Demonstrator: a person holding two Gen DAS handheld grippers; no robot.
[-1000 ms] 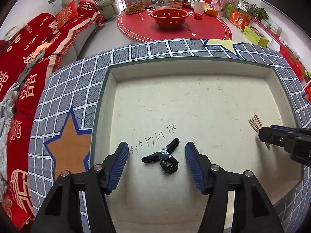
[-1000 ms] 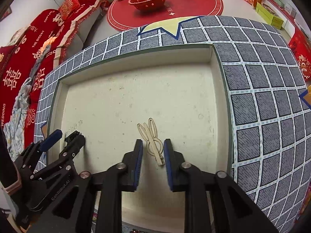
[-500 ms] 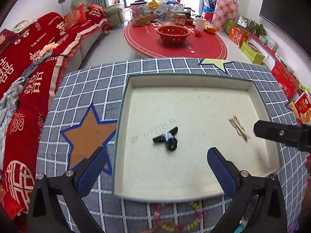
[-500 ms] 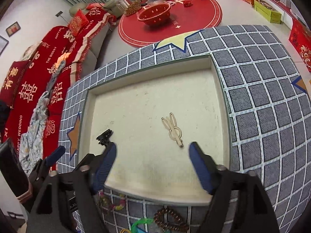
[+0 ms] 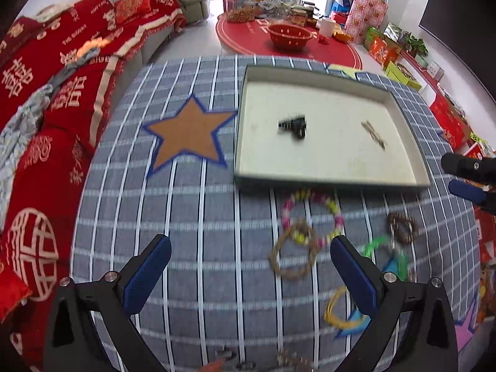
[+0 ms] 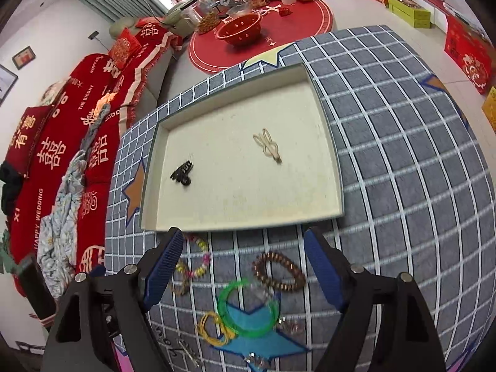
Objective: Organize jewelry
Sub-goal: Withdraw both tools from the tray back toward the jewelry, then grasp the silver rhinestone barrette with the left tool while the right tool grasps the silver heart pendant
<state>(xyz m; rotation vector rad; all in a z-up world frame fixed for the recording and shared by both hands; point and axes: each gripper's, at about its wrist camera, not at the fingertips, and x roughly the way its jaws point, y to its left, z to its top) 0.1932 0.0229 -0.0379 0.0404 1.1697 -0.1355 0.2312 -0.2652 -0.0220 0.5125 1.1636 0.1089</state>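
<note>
A shallow cream tray [image 5: 328,181] [image 6: 235,221] lies on the grey checked cloth. In it are a black hair claw [image 5: 294,125] [image 6: 183,173] and a beige rabbit-shaped clip [image 5: 373,132] [image 6: 268,145]. In front of the tray lie loose pieces: a pink-yellow bead bracelet [image 5: 311,214] [image 6: 198,260], a brown woven ring [image 5: 293,255], a brown bead bracelet [image 5: 401,223] [image 6: 279,271], a green bangle [image 6: 246,308] and yellow bands [image 5: 339,311] [image 6: 212,327]. My left gripper [image 5: 249,274] is open and empty over the cloth. My right gripper [image 6: 240,271] is open and empty above the bracelets.
An orange star patch [image 5: 189,136] lies left of the tray. A red sofa [image 5: 46,99] stands to the left. A round red table [image 6: 263,31] with a red bowl is beyond. Small metal pieces [image 6: 257,361] lie at the near edge.
Both grippers have pulled back out of the tray and stand wide open; the claw and the rabbit clip stay in the tray. The loose bracelets have come into view.
</note>
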